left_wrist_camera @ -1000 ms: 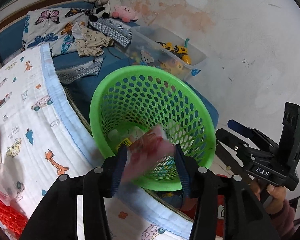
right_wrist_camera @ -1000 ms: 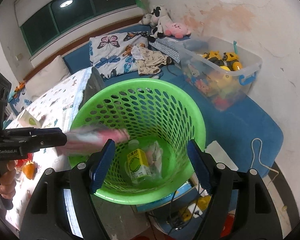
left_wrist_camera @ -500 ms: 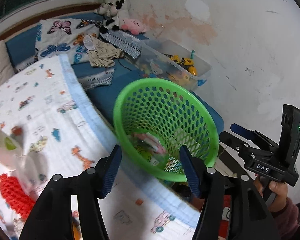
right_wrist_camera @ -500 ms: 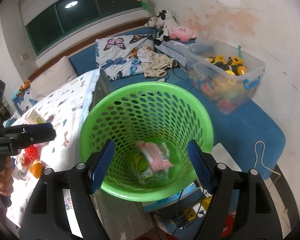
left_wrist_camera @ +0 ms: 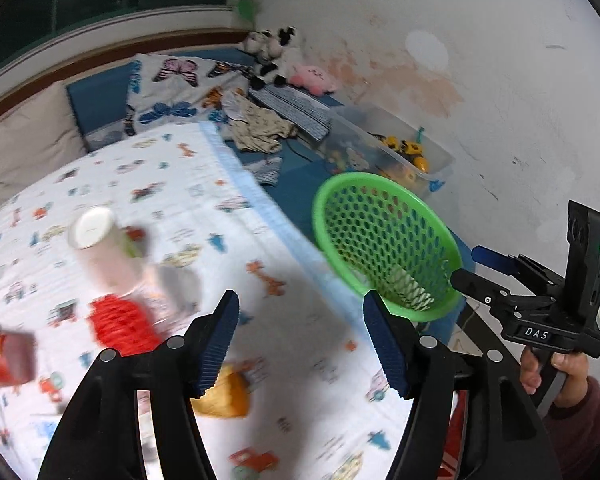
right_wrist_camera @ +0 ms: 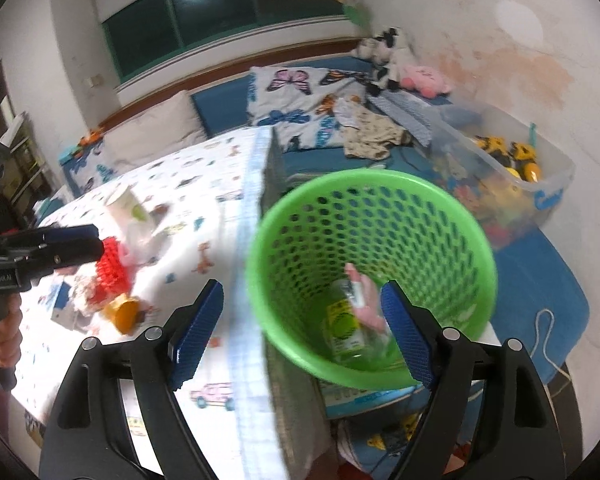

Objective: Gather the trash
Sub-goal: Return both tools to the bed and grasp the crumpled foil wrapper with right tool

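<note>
Left tool point(left_wrist_camera: 300, 340) wide open, empty, above bed point(left_wrist_camera: 188, 200) left of green basket point(left_wrist_camera: 384, 248). Right tool point(right_wrist_camera: 300, 332) wide open, empty, over basket rim; pink wrapper point(right_wrist_camera: 366, 300) inside.

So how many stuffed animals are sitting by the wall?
2. A black-and-white plush sits in the bed's far corner, and a pink plush lies right beside it against the wall. More could be hidden among the things in the clear toy bin.

Pink wrapper point(right_wrist_camera: 366, 298) now lies in green basket point(right_wrist_camera: 476, 248); left gripper point(left_wrist_camera: 300, 344), jaws empty, swings over blanket point(left_wrist_camera: 204, 216) litter.
</note>
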{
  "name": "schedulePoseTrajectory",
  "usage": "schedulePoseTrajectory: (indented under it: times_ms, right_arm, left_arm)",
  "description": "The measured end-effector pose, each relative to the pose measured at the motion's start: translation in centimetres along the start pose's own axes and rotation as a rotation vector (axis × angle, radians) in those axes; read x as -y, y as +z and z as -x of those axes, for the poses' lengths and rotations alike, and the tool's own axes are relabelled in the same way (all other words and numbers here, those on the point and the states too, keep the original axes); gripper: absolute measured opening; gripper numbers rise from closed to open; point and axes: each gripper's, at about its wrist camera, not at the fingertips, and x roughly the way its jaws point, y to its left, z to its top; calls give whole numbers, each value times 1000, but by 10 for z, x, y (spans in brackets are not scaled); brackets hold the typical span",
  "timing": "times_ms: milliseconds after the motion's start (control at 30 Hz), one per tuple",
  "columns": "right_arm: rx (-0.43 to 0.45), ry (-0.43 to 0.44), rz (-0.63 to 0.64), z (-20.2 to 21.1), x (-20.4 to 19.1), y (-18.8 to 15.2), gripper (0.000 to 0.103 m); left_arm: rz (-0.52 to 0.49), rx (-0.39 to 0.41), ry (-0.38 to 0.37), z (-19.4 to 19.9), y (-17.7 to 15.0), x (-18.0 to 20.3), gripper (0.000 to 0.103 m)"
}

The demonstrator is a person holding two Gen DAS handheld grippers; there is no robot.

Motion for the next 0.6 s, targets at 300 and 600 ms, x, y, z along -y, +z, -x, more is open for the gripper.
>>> schedulePoseTrajectory:
  times_ms: [300,600]
  right_arm:
    - [-58,100,106,-22,-67,1,81]
    - [-143,202,214,-58,-140,-18,81]
  left_arm:
    - [91,24,103,49,-30,-68,63]
    - [181,21,179,77,-72,-129,69]
